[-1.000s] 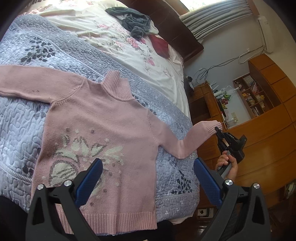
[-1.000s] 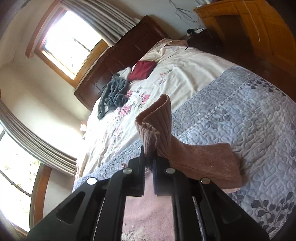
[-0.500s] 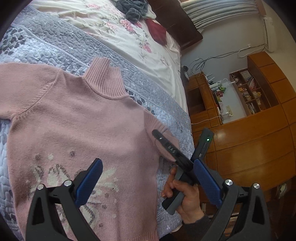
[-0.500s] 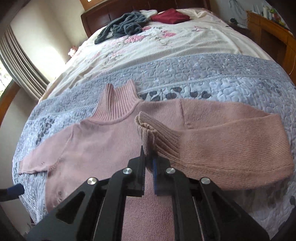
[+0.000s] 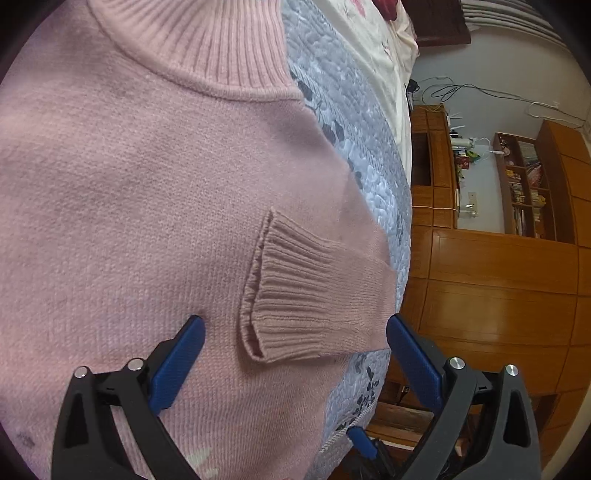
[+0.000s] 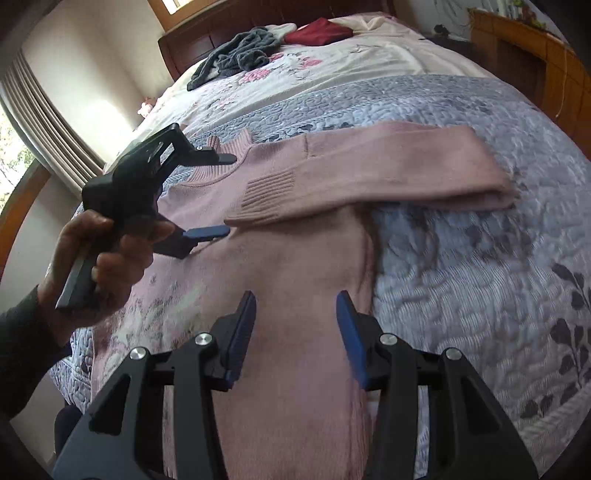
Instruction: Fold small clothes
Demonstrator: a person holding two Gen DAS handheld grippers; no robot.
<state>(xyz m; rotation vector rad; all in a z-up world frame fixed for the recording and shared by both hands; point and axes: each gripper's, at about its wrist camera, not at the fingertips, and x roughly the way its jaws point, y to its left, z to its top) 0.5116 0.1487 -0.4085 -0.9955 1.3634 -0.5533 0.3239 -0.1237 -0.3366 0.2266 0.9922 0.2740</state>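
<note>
A pink knit turtleneck sweater (image 5: pixel 147 184) (image 6: pixel 288 280) lies flat on the grey quilted bedspread (image 6: pixel 461 258). One sleeve is folded across the chest, and its ribbed cuff (image 5: pixel 288 295) (image 6: pixel 266 199) rests on the body. My left gripper (image 5: pixel 295 343) stands open with the cuff lying between its blue fingers; the right wrist view shows the same left gripper (image 6: pixel 225 195), held by a hand, close over the chest. My right gripper (image 6: pixel 295 325) is open and empty above the sweater's lower body.
A dark grey garment (image 6: pixel 236 55) and a red one (image 6: pixel 317 31) lie near the wooden headboard on the floral sheet. Wooden cabinets and shelves (image 5: pixel 498 258) stand beside the bed's edge. Windows with curtains (image 6: pixel 44 110) are on the left.
My right gripper has let go of the cuff, opened and drawn back toward the hem. The sleeve now lies folded over the chest. My left gripper has moved in close over the cuff.
</note>
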